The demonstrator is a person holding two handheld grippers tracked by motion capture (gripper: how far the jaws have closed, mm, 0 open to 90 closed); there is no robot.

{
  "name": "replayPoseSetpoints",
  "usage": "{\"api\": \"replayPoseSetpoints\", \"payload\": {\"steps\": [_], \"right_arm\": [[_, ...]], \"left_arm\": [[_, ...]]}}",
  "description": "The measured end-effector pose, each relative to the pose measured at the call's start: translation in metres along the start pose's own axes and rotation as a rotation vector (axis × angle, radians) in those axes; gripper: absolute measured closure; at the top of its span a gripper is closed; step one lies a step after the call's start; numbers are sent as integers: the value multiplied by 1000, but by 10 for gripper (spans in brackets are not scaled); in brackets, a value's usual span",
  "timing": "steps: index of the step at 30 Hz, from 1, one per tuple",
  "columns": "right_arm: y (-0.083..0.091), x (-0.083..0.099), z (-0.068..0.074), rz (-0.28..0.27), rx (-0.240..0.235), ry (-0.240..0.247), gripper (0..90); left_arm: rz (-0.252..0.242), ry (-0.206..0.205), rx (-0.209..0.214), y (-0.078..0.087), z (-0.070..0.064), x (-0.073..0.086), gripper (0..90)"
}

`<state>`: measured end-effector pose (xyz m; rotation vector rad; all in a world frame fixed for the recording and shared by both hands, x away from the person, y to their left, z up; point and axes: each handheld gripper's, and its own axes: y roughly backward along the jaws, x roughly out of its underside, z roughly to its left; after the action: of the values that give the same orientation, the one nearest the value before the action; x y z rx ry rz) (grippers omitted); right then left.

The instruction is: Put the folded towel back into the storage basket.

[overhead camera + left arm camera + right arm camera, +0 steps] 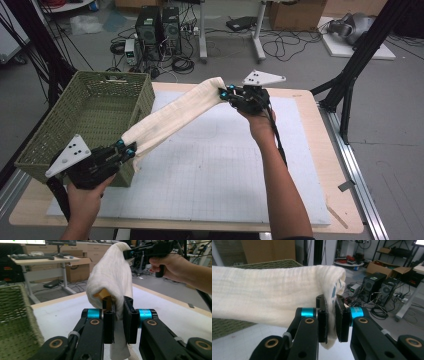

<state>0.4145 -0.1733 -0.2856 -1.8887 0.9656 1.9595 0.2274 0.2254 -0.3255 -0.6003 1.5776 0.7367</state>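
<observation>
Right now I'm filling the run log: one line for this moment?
left gripper: shut on cloth | right gripper: shut on cloth | cloth: stretched above table | basket: left

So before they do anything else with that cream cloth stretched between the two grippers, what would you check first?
1. Left gripper has a firm hold: ok, its jaws are shut on the cloth in the left gripper view.
2. Right gripper has a firm hold: ok, its jaws pinch the cloth's other end.
3. Cloth is off the white mat: ok, it hangs stretched between the grippers.
4. Cloth is free of the green basket: cannot tell, it passes close by the basket's near corner.
5. Basket has room for the cloth: ok, no contents visible inside.
6. Cloth is neatly folded: cannot tell, it looks bunched at both ends.
</observation>
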Motion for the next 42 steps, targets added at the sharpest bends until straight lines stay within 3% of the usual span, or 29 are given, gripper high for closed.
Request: {"api": "replayPoseSetpoints", "payload": {"steps": [12,19,32,37,42], "right_arm": [[-47,-25,10,0,-34,13,825],[-79,-41,20,10,-30,24,826],[-138,-75,41,19,-68,64,825],[-161,-86,49,16,-89,74,825],[-184,-93,55,24,-104,81,825]], "left_arm": [[-12,-15,-65,21,9,-2,815],[-16,-2,-104,33,16,0,816],[-27,24,-194,56,33,4,816],[-6,-4,-245,61,38,4,817],[-3,1,-268,66,43,5,817]]}}
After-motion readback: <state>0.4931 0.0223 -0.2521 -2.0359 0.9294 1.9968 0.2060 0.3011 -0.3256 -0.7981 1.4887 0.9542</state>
